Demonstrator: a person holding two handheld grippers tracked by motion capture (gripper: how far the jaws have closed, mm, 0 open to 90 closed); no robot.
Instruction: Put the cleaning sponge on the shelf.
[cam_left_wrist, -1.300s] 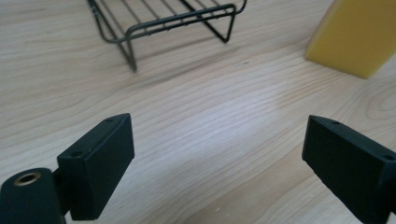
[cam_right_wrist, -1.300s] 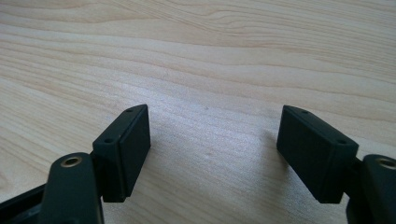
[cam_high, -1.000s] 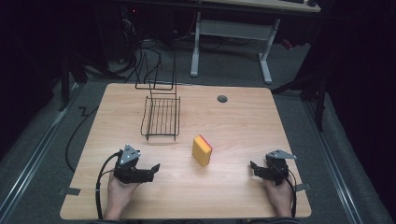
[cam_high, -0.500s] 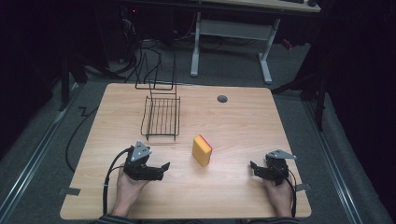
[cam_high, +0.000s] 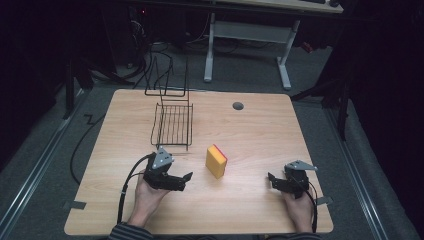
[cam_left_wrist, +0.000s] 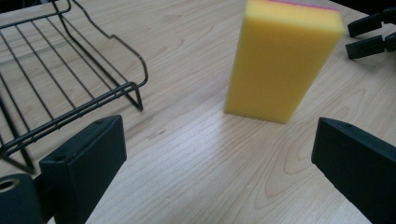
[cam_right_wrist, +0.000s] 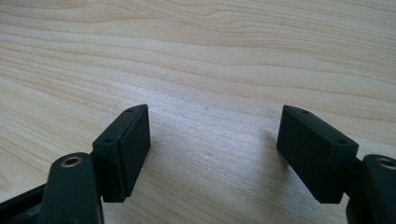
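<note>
Left gripper (cam_high: 186, 179) is aimed at the upright yellow sponge (cam_high: 216, 161), jaws just opened wide to straddle it, nothing between them. Right gripper (cam_high: 272, 181) is parked on the table (cam_high: 300, 125), jaws apart, empty.

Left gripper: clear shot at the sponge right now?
Probably yes. The left gripper is open and aimed at the upright sponge; bare table lies between, and the wire rack sits off to the side.

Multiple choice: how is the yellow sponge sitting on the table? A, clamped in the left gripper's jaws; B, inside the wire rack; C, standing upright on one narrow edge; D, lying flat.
C: the yellow sponge stands upright on the bare table, apart from the wire rack and ahead of the open left gripper.
</note>
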